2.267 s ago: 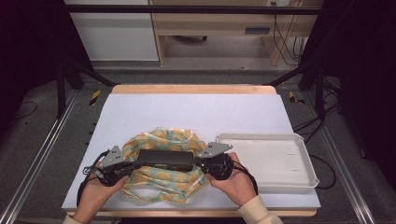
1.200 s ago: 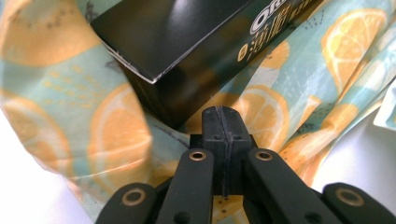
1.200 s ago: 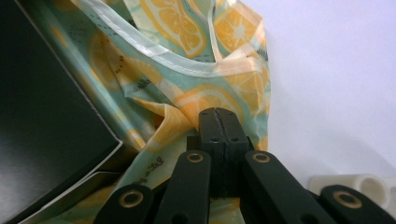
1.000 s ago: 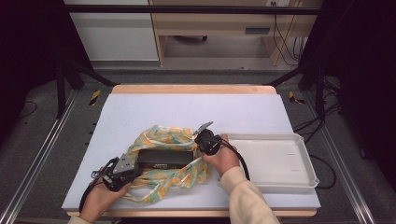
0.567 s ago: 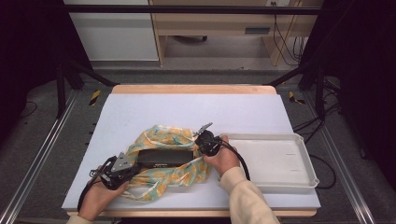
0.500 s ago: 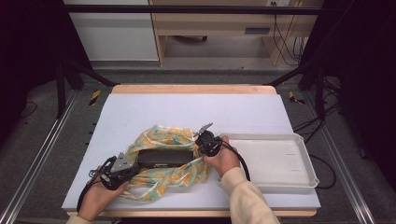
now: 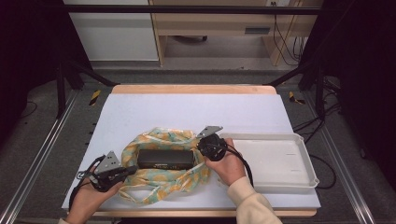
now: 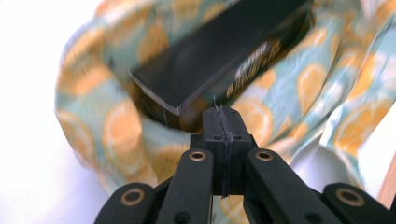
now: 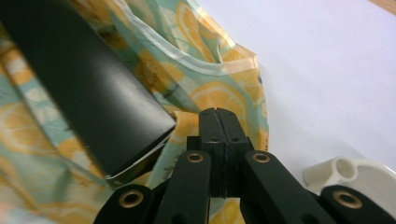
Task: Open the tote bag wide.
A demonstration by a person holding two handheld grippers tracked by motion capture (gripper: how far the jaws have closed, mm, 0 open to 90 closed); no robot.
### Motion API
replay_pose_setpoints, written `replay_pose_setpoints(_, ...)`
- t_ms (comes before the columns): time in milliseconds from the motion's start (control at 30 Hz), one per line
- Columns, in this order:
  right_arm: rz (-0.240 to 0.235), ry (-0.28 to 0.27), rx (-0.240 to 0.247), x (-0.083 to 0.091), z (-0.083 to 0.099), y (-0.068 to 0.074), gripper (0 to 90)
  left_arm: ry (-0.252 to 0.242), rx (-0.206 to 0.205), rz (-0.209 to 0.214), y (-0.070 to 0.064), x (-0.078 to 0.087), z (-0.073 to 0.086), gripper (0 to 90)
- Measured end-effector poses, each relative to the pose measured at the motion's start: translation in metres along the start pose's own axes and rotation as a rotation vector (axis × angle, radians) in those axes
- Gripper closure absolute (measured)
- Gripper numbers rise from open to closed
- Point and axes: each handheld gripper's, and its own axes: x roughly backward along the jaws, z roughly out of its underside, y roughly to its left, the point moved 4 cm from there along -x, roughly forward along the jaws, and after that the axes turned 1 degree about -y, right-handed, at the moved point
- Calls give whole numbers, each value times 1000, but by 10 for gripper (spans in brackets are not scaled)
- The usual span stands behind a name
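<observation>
A long black box (image 7: 166, 158) lies on a crumpled cloth with an orange-slice print (image 7: 159, 184) near the table's front. My left gripper (image 7: 130, 171) rests at the cloth's front left edge, jaws shut, pointing at the box's left end. In the left gripper view the shut left gripper (image 8: 222, 115) sits just short of the box (image 8: 219, 56), with cloth (image 8: 126, 135) around it. My right gripper (image 7: 199, 149) is at the box's right end. In the right gripper view the right gripper (image 9: 218, 115) is shut over the cloth (image 9: 219, 93), beside the box corner (image 9: 93, 107).
A white tray (image 7: 268, 158) stands just right of the right hand; its corner (image 9: 345, 175) appears in the right gripper view. White table covering (image 7: 187, 109) stretches behind the cloth. The wooden front edge (image 7: 187, 213) is close to both hands.
Since 2.3 s ago both grippers left the box ends: the left drew back to the front left, the right rose to the cloth's right edge. The last half second shows almost no movement.
</observation>
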Motion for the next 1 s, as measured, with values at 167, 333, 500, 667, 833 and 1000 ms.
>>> replay_pose_setpoints(167, -17, -10, 18, 12, 4, 13, 900, -50, 15, -49, 17, 3, -23, 900)
replay_pose_setpoints(333, -42, -9, 32, 17, 15, 25, 900, -58, 58, -129, 44, -12, -34, 900)
replay_pose_setpoints(500, -60, 24, 41, 16, 27, 36, 900, -8, 80, -169, 63, -36, -30, 900)
replay_pose_setpoints(667, -76, 83, 53, 4, 38, 41, 900, 35, 125, -177, 72, -56, -17, 900)
replay_pose_setpoints(833, -86, 138, 72, -4, 45, 44, 900, 73, 128, -156, 73, -68, -10, 900)
replay_pose_setpoints(1000, -80, 166, 67, -11, 48, 43, 900, 88, 137, -156, 77, -73, -6, 900)
